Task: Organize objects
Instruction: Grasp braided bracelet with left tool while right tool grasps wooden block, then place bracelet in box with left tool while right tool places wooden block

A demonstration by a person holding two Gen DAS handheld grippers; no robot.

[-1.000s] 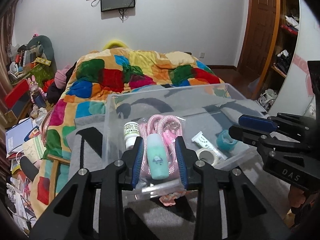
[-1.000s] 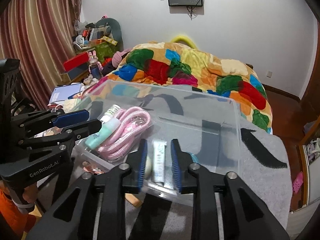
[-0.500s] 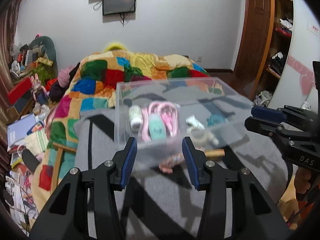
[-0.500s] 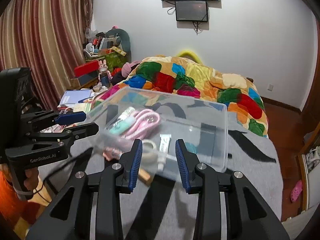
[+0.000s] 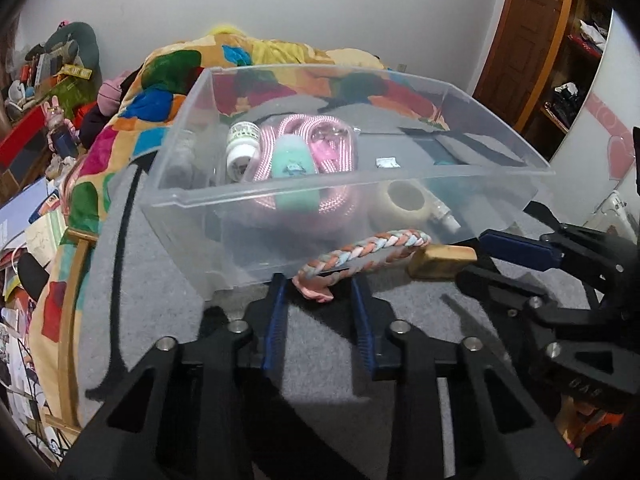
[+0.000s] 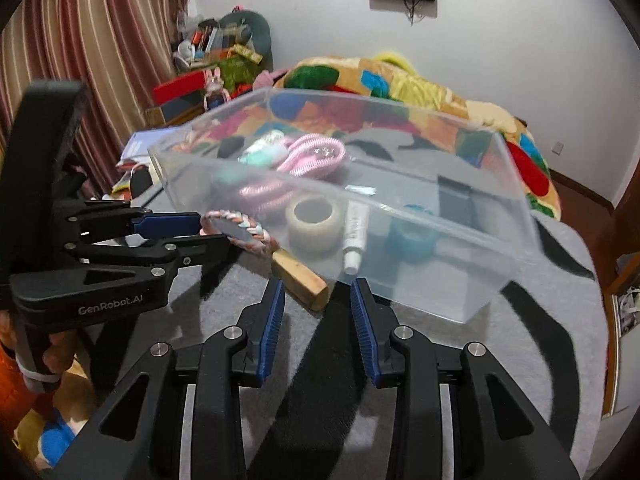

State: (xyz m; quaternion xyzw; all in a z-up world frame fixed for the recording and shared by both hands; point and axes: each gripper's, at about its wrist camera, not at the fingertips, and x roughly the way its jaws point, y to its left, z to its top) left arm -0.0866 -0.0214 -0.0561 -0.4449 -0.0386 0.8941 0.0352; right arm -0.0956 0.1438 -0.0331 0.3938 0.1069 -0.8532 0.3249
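Both hand-held grippers, left [image 5: 320, 284] and right [image 6: 318, 292], gape empty before clear plastic bin [image 5: 400, 188].

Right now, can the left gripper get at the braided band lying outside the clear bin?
Probably yes: the left gripper is open, and the braided band lies just beyond its fingers on the grey cloth, nothing between.

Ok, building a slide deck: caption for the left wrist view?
Open left gripper nears a braided band lying outside a clear bin of sorted toiletries.

Even indoor light, fisheye-bent edges, slight blur
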